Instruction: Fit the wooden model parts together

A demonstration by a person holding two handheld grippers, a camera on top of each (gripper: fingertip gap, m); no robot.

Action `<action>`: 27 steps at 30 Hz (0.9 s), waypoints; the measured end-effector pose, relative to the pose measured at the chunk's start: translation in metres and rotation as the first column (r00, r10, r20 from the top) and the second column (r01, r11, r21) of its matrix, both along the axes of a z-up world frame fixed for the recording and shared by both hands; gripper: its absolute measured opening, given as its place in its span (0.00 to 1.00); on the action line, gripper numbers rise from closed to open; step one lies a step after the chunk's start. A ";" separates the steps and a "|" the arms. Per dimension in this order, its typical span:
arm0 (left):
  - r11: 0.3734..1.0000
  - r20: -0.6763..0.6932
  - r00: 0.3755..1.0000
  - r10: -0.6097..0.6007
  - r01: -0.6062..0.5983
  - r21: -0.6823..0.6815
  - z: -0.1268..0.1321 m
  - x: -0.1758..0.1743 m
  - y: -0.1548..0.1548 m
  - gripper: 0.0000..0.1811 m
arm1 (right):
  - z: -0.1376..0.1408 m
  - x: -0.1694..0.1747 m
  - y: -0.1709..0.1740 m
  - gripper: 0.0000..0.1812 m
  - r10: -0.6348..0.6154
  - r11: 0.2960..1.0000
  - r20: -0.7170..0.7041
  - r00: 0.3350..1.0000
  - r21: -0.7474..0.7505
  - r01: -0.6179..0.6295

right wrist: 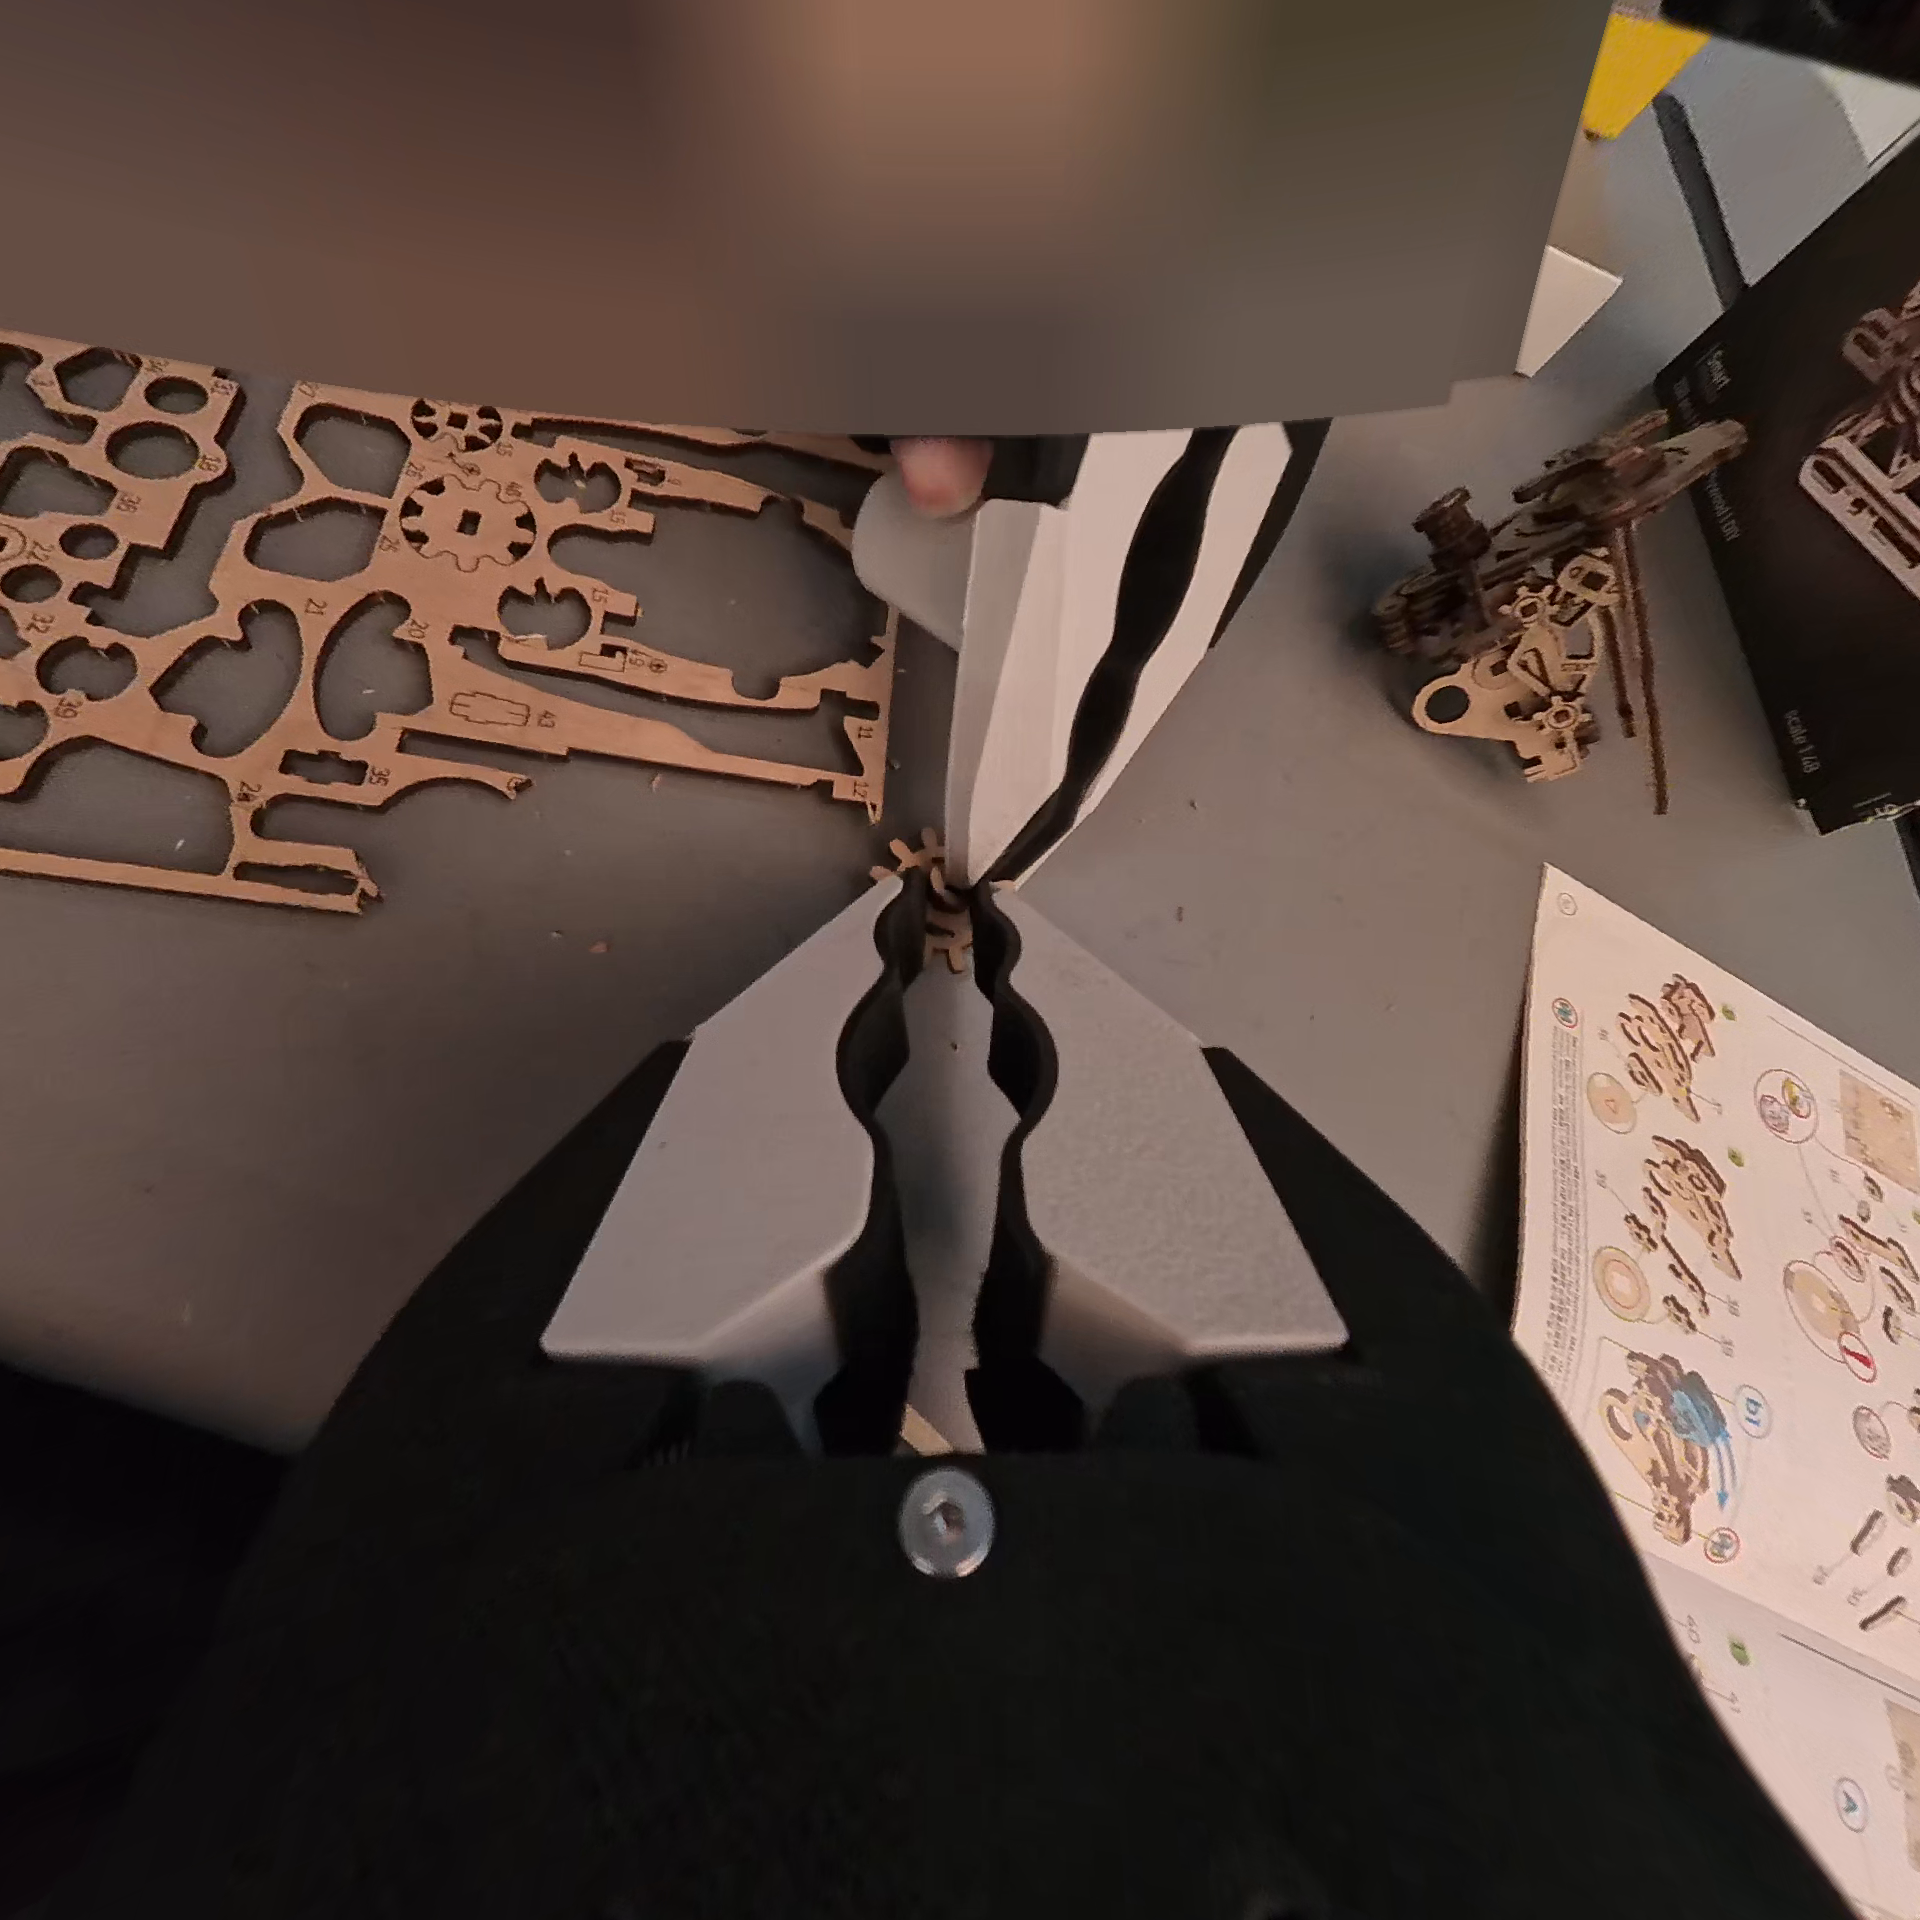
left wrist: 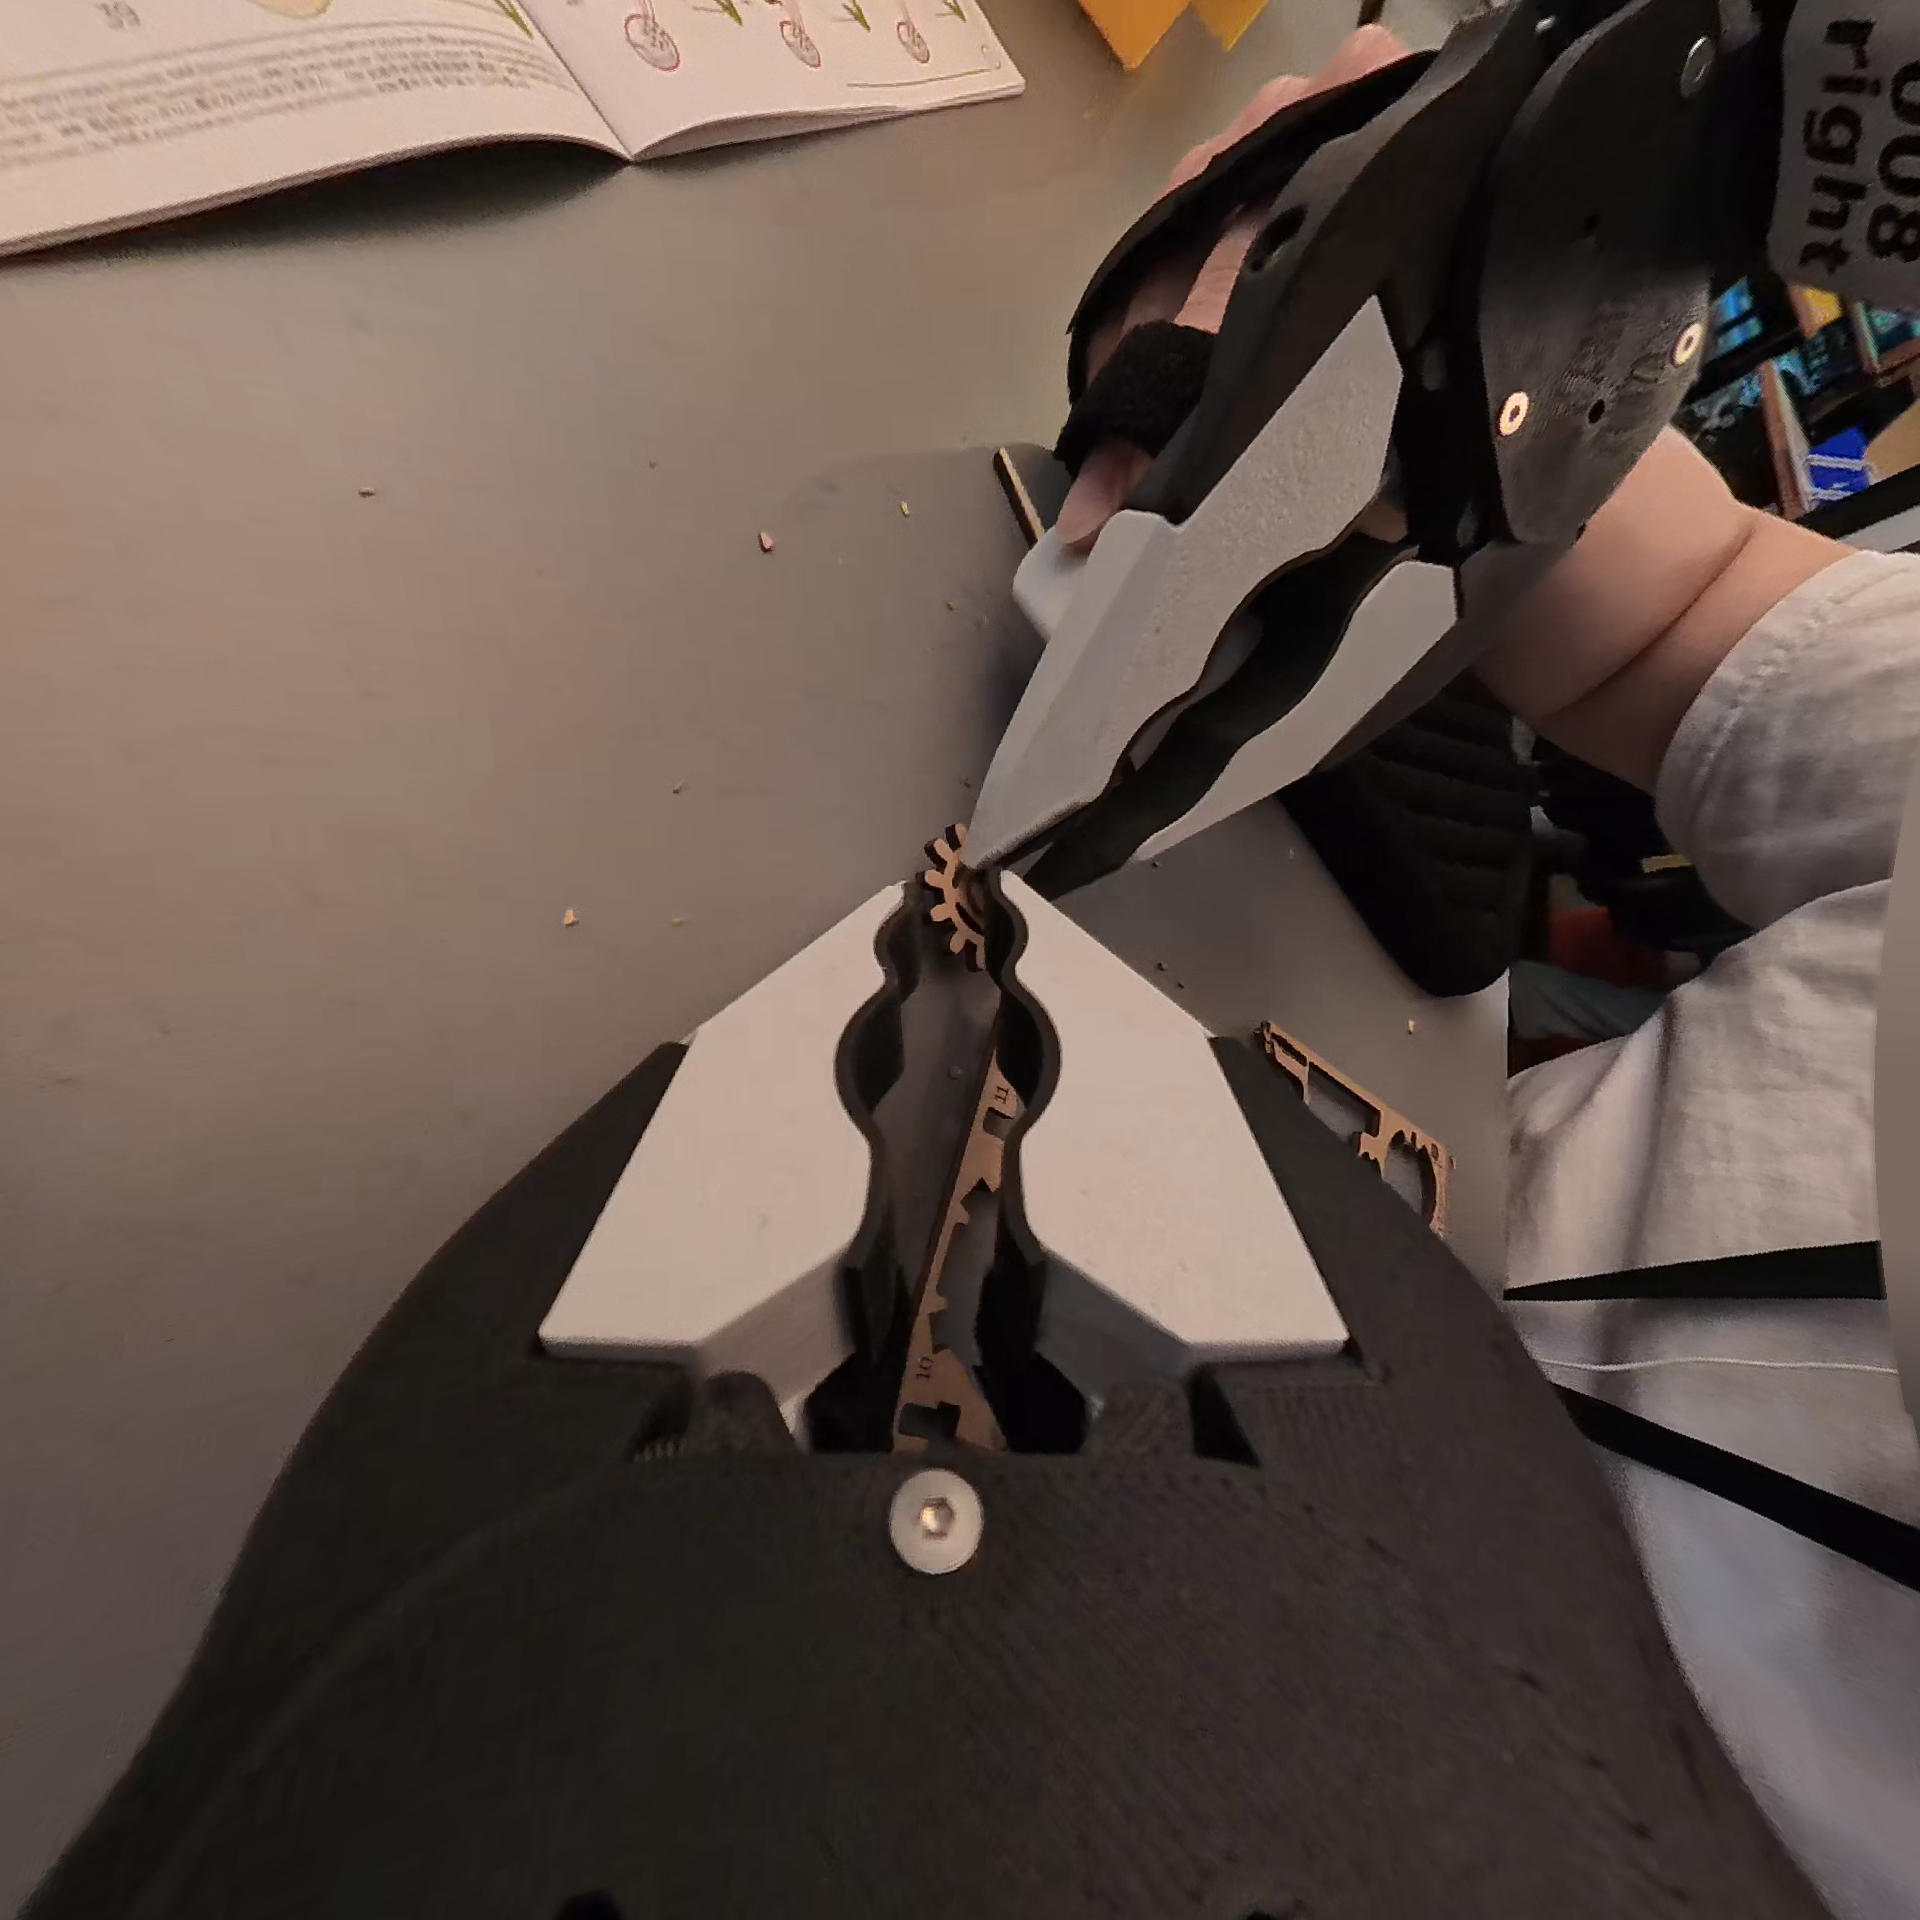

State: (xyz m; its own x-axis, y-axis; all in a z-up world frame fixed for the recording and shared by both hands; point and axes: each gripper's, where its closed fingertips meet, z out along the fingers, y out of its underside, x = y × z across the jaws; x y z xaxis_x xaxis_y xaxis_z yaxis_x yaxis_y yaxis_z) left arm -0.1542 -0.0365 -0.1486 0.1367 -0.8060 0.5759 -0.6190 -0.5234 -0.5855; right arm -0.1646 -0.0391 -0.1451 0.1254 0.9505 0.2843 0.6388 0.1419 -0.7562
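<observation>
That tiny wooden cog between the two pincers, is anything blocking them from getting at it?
Nothing visible does. The small toothed wooden cog already sits pinched at the tips of the left gripper, and the right gripper meets it tip to tip, jaws closed on it as well, above bare grey table.

The small wooden gear [left wrist: 951, 902] is half hidden between the fingertips. The instruction booklet [right wrist: 1725, 1278] is cut off by the right edge.

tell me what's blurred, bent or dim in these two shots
Left wrist view: sharp on the small wooden gear between the meeting tips; wide-angle bends the booklet edge; dim, soft light on the grey table. Right wrist view: a smooth blur patch covers the top; the punched wooden sheet stays crisp; the black gripper body is nearly featureless.
</observation>
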 end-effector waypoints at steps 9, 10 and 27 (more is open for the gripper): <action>1.000 0.000 1.000 -0.003 0.003 -0.001 0.000 0.000 0.000 0.05 | 0.002 0.000 0.001 0.06 -0.020 0.997 -0.067 0.998 -0.076 0.014; 1.000 0.001 1.000 -0.003 0.003 -0.001 0.000 0.000 0.000 0.05 | 0.004 0.001 0.001 0.05 -0.020 0.997 -0.072 0.997 -0.070 0.015; 1.000 0.005 1.000 0.004 -0.004 0.004 0.000 0.000 0.000 0.05 | 0.004 0.002 0.000 0.00 -0.096 0.975 -0.090 0.991 -0.209 0.076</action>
State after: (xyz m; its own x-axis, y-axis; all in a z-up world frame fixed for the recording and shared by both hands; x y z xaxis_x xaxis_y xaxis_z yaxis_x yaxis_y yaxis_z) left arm -0.1543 -0.0366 -0.1484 0.1369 -0.8077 0.5735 -0.6143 -0.5234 -0.5905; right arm -0.1628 -0.0388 -0.1413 0.2267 0.9717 0.0667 0.5628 -0.0748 -0.8232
